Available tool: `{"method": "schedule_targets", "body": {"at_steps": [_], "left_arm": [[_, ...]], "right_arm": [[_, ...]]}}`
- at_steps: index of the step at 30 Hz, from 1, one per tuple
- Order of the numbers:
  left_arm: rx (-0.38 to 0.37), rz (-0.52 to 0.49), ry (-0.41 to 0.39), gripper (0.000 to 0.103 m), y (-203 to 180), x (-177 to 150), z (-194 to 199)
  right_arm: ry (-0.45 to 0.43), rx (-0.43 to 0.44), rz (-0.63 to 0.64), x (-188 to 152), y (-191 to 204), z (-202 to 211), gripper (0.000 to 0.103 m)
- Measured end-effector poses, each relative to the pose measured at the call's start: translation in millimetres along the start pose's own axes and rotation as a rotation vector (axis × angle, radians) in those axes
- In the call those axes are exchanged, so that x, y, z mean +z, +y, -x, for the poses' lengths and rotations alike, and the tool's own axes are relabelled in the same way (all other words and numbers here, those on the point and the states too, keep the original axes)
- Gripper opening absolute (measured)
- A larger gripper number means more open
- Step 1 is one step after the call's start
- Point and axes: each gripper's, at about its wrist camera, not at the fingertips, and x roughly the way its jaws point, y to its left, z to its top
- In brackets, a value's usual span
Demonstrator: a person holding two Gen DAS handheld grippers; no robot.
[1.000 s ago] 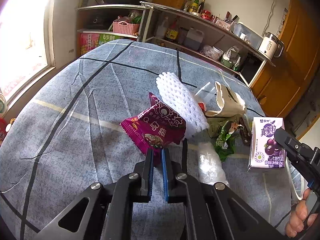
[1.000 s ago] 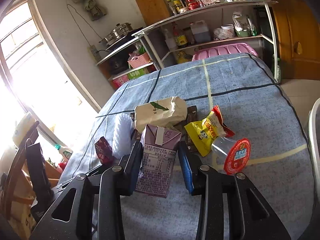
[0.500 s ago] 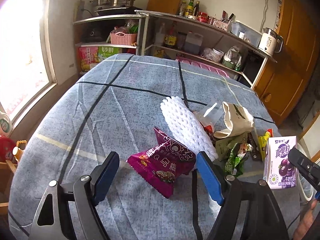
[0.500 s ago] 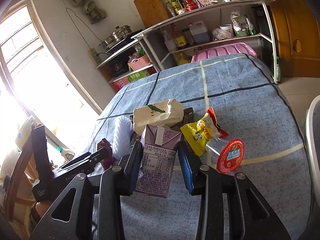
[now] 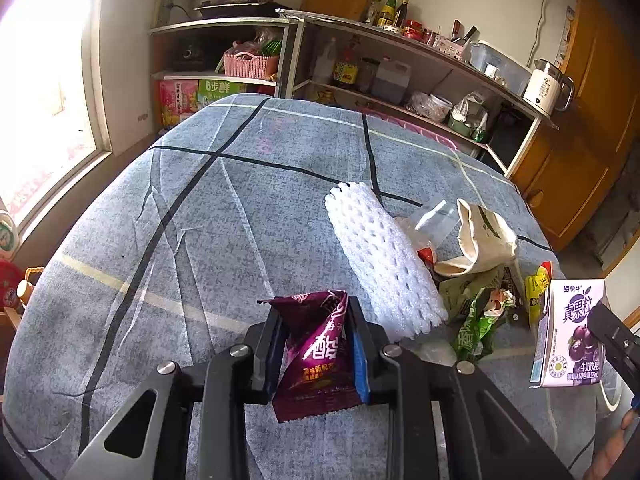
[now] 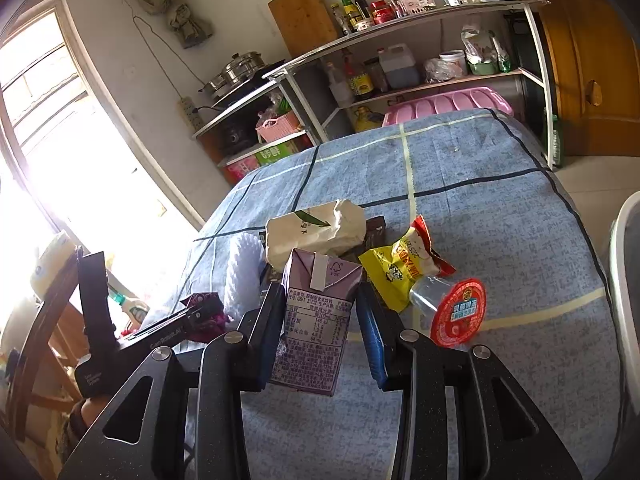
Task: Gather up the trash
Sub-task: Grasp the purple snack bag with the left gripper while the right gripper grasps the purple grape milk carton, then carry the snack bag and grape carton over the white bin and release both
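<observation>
At the bottom centre of the left wrist view, the left hand-held gripper [image 5: 316,354] is clamping a purple snack wrapper [image 5: 316,356] above the tabletop [image 5: 180,240], while the right hand-held gripper [image 6: 318,330] is squeezing a purple milk carton [image 6: 314,322] at the lower centre of its own view. Crowding the middle right of the left view are a white foam net sleeve [image 5: 382,258], a cream paper bag [image 5: 482,242] and a green wrapper [image 5: 480,322]; a yellow snack bag [image 6: 402,266] and a red-lidded plastic cup [image 6: 456,310] are lying just right of the carton. A blue-grey checked cloth is covering the tabletop, with kitchen shelves [image 5: 400,68] along the top and a bright window [image 5: 40,80] at the left.
</observation>
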Motion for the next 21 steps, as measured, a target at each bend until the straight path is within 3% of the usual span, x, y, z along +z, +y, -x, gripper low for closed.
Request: {"method": "schedule_targets", "body": {"at_steps": [6,21], "left_arm": [[-0.027,-0.018,-0.035,0.029,-13.4,-3.7,23.1],[-0.171,-0.205,-0.107,0.029,-114.2,-11.7,82.9]], "right_arm": [[-0.029,0.010,-0.014,4.6,-6.3,11.7,0.038],[-0.112,-0.032,-0.023,10.3,-33.4,78.5,0.038]]}}
